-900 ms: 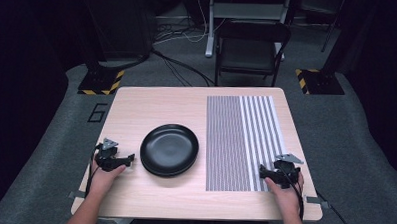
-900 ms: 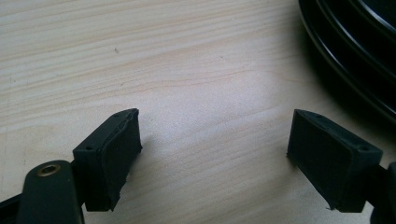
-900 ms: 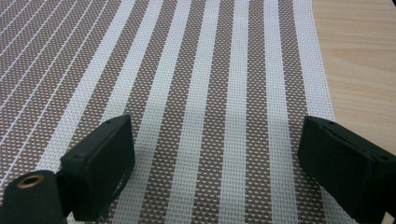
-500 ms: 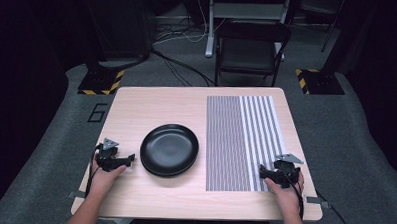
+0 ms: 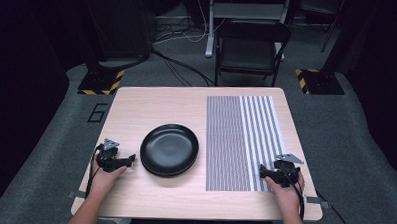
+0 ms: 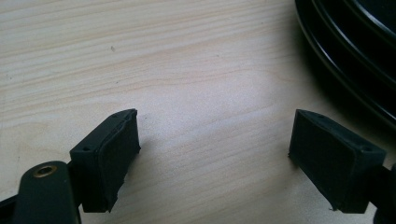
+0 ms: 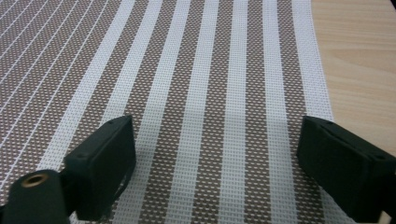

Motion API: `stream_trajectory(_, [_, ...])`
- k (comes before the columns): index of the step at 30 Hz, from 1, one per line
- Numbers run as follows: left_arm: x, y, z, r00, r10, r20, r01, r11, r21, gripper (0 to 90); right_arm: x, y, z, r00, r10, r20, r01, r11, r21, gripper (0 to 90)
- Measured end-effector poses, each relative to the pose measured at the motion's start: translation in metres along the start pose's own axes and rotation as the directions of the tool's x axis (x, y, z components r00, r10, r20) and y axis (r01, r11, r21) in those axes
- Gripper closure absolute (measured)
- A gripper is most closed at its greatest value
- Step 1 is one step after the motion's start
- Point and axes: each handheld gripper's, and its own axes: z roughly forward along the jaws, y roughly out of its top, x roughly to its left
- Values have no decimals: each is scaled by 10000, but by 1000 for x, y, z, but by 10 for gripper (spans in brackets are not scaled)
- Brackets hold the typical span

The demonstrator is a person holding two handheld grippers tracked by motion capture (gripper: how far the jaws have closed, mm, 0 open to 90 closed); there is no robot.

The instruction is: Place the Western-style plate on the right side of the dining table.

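A black round plate (image 5: 169, 149) sits left of centre on the light wooden table (image 5: 162, 103); its rim (image 6: 355, 56) shows at the upper right of the left gripper view. A brown-and-white striped placemat (image 5: 240, 141) lies flat to its right. My left gripper (image 5: 130, 160) rests low on the bare wood just left of the plate, jaws wide apart with nothing between them (image 6: 212, 158). My right gripper (image 5: 262, 170) sits over the placemat's near right corner, open and empty (image 7: 215, 163), the mat's weave (image 7: 205, 74) beneath it.
A black folding chair (image 5: 251, 49) stands beyond the table's far edge. Stand bases with yellow-black tape (image 5: 100, 81) sit on the grey floor on both sides, and cables (image 5: 179, 39) run behind. Bare wood lies at the table's back left.
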Motion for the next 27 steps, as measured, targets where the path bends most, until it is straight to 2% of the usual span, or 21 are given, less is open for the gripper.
stream_trajectory(2, [1, -1, -1, 9999, -78, -65, 77, 9998, -169, 278, -1, 0, -1, 9999, 113, -9, -113, 9999, 11, 154])
stream_trajectory(6, [2, -1, -4, 9995, -233, -195, 229, 9995, -217, 333, -4, 1, -2, 9998, 183, -68, -183, 9998, 24, 192])
stream_trajectory(7, [3, -1, -5, 9992, -357, -189, 355, 9993, -108, 381, -6, 3, -3, 9997, 234, -120, -233, 9997, 125, 231])
stream_trajectory(9, [4, 0, -6, 9989, -451, -158, 450, 9990, -57, 405, -6, 3, -4, 9994, 282, -196, -279, 9995, 134, 250])
stream_trajectory(11, [4, 0, -9, 9977, -671, -58, 671, 9977, 56, 425, -8, 5, -7, 9989, 420, -209, -418, 9991, 103, 319])
stream_trajectory(12, [4, 0, -9, 9977, -671, -58, 671, 9977, 56, 428, -8, 5, -7, 9989, 420, -209, -418, 9991, 103, 319])
stream_trajectory(13, [4, 1, -10, 9979, -643, -71, 644, 9978, 132, 430, -8, 6, -10, 9980, 589, -250, -587, 9982, 81, 372])
stream_trajectory(14, [4, 1, -10, 9979, -643, -71, 644, 9978, 132, 431, -9, 7, -11, 9974, 680, -257, -678, 9977, 87, 387])
stream_trajectory(17, [5, 2, -13, 9975, -709, 59, 708, 9975, 62, 437, -11, 9, -16, 9949, 960, -322, -961, 9954, -25, 391])
stream_trajectory(20, [4, 3, -16, 9964, -836, 171, 834, 9965, 82, 445, -12, 10, -19, 9937, 1021, -469, -1027, 9947, -94, 376])
stream_trajectory(21, [4, 3, -17, 9951, -963, 224, 959, 9952, 170, 466, -11, 12, -21, 9944, 815, -673, -828, 9964, -167, 368])
stream_trajectory(27, [2, 5, -21, 9937, -1051, 390, 1043, 9943, 207, 480, -4, 15, -24, 9963, 421, -752, -434, 9989, -158, 326])
